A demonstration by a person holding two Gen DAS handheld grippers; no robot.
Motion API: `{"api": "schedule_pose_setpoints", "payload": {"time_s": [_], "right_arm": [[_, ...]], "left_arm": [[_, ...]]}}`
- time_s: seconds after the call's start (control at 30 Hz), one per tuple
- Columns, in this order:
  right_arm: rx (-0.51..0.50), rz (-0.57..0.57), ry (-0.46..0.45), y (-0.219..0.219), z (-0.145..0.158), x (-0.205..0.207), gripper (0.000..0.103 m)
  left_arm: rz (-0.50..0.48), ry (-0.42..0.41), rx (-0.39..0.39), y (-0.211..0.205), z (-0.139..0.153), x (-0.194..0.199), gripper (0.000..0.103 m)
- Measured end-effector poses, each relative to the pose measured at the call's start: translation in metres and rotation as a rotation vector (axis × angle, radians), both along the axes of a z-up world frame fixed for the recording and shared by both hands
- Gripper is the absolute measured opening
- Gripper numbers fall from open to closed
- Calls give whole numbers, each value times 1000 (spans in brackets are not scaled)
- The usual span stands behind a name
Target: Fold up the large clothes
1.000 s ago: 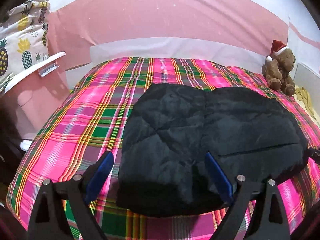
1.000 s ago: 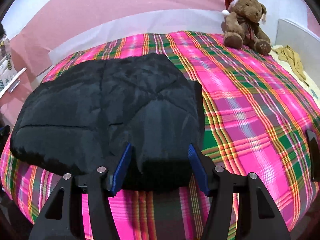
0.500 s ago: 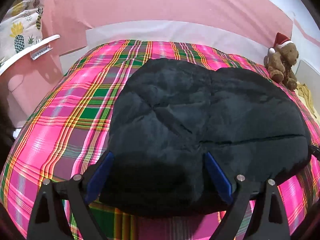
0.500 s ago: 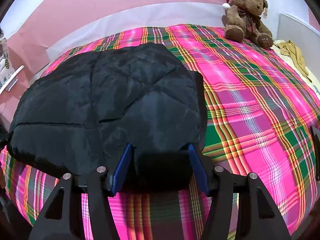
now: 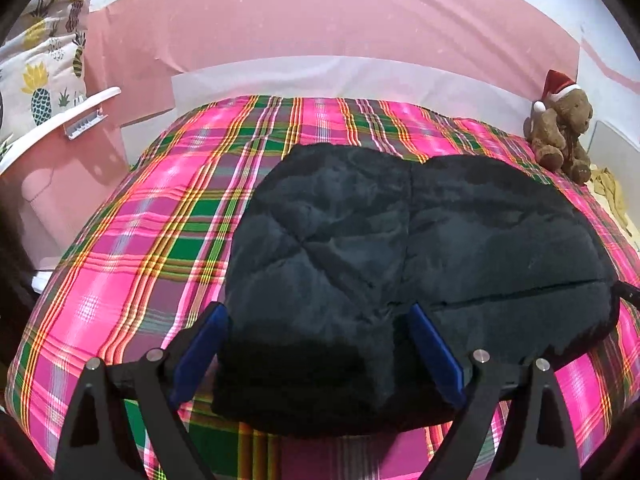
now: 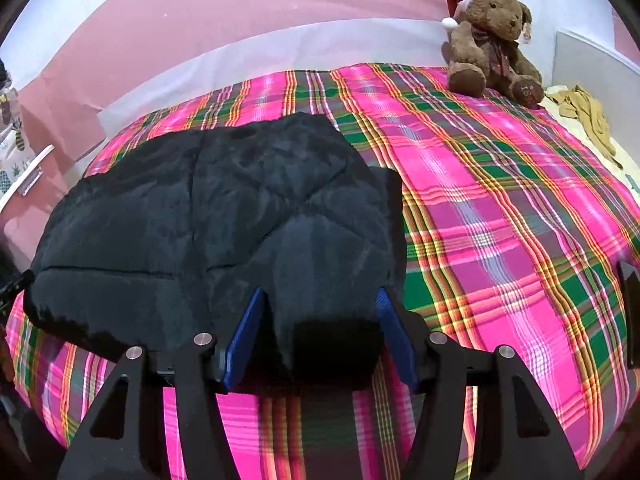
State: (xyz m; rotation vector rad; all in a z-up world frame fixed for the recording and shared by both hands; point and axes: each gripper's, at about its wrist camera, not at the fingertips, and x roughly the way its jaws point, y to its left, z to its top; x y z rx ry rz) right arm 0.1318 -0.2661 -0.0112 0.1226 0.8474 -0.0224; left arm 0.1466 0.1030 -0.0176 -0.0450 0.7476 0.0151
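I see both grippers angled down over the black quilted jacket (image 5: 400, 240): the left gripper (image 5: 316, 332) and the right gripper (image 6: 320, 320) look released, possibly brushing the fabric; only the right view shows a dark object (image 6: 630, 312) at mid-right.

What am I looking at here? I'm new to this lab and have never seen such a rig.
No robot: a person holds a pair of tongs in each hand, and a camera on each looks along its blue fingers. One picture comes from the left tongs, the other from the right tongs. On the plaid bed lies a black padded jacket, already folded to a bundle. Both tongs stand open astride its near edge; whether the fingers touch it is unclear, and nothing is lifted. A teddy bear in a Santa hat sits at the far corner.
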Motion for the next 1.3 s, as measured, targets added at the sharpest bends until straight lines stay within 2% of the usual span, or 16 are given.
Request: {"api": "schedule_pose_setpoints", "payload": {"time_s": [0.27, 0.43, 0.5, 0.77, 0.97, 1.1, 1.3], "right_arm": [[9, 0, -1, -9, 1, 10, 59], [54, 1, 35, -22, -8, 23, 60], [78, 4, 55, -28, -15, 30, 68], [226, 21, 96, -49, -35, 58, 74], [351, 31, 128, -63, -50, 79, 79], [390, 30, 134, -66, -57, 82, 84], [424, 27, 144, -67, -62, 91, 85]], "left_arm": [[-6, 1, -9, 9, 2, 21, 93], [9, 51, -70, 34, -13, 46, 93], [9, 70, -92, 42, -19, 54, 93], [-58, 125, -234, 66, -39, 83, 94], [-133, 181, -297, 71, -48, 104, 95], [-146, 201, -334, 74, -54, 113, 98], [-145, 213, -401, 79, -61, 117, 99]]}}
